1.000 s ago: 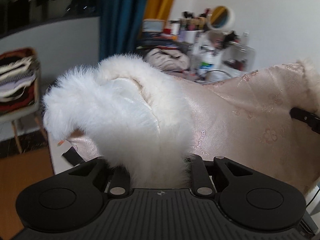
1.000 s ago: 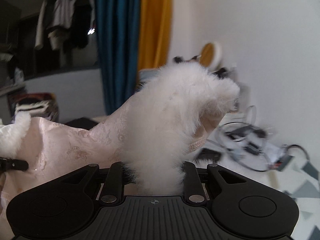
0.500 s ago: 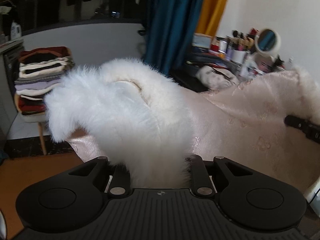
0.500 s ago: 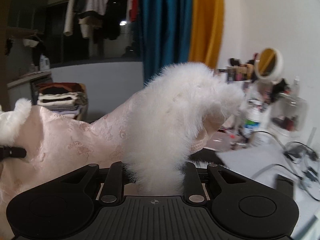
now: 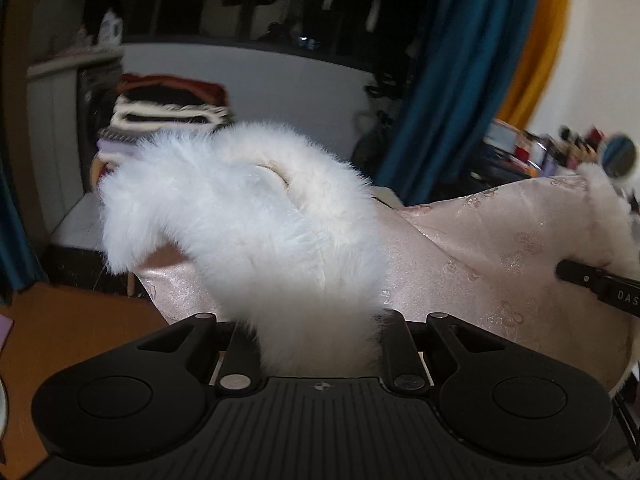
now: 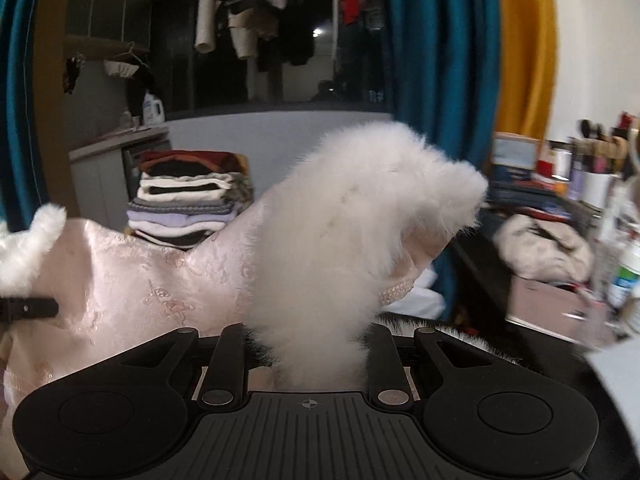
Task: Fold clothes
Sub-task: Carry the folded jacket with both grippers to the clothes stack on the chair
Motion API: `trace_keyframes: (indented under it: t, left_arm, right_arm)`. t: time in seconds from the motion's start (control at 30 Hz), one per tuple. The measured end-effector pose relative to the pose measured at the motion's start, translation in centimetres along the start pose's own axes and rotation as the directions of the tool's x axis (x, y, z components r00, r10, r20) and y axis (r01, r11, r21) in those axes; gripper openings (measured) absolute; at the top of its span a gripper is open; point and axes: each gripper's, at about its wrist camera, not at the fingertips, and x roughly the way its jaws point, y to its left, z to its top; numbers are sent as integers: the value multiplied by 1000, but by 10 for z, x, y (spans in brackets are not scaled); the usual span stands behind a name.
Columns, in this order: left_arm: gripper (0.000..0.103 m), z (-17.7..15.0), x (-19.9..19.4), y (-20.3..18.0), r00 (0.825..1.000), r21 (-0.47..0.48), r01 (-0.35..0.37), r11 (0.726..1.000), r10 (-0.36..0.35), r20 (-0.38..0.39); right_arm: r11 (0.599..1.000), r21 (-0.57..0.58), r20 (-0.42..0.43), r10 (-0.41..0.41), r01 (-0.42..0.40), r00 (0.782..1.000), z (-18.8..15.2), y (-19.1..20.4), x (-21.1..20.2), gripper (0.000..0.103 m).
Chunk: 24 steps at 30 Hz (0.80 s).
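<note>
In the left wrist view, the left gripper (image 5: 320, 344) was closed on the white fur trim (image 5: 256, 232) between its fingers, the pink satin garment (image 5: 500, 256) stretching rightward. In the right wrist view, the right gripper (image 6: 308, 344) likewise pinched fur, satin spreading leftward. Held aloft mid-fold, I judge; next it needs laying flat.

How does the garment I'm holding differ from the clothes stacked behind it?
The pink satin garment hangs unfolded between the left hand-held gripper and right hand-held gripper; the stack of clothes lies folded flat. The garment is pale with white fur trim; the stack mixes dark, white, lilac and red layers.
</note>
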Motion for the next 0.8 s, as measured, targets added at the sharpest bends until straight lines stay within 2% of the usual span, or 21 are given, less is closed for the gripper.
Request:
trace_keyframes:
  t: [0.17, 0.33, 0.5, 0.67, 0.8]
  left_arm:
    - [18, 48, 17, 89, 1000, 31, 13, 999, -12, -16]
    - [18, 103, 39, 180, 1000, 37, 9, 999, -9, -2]
    - [18, 137, 63, 237, 999, 35, -17, 999, 16, 33]
    - [18, 160, 95, 275, 999, -1, -37, 999, 37, 29]
    - [18, 184, 129, 295, 999, 0, -39, 999, 39, 0]
  right_arm:
    - [998, 65, -41, -6, 9, 999, 34, 103, 68, 18]
    - [998, 66, -32, 0, 2, 999, 68, 180, 125, 18]
    - [998, 65, -23, 7, -5, 1000, 101, 254, 182, 18]
    - [999, 43, -6, 25, -25, 1000, 118, 282, 229, 18]
    - [998, 57, -14, 33, -32, 999, 133, 287, 275, 18]
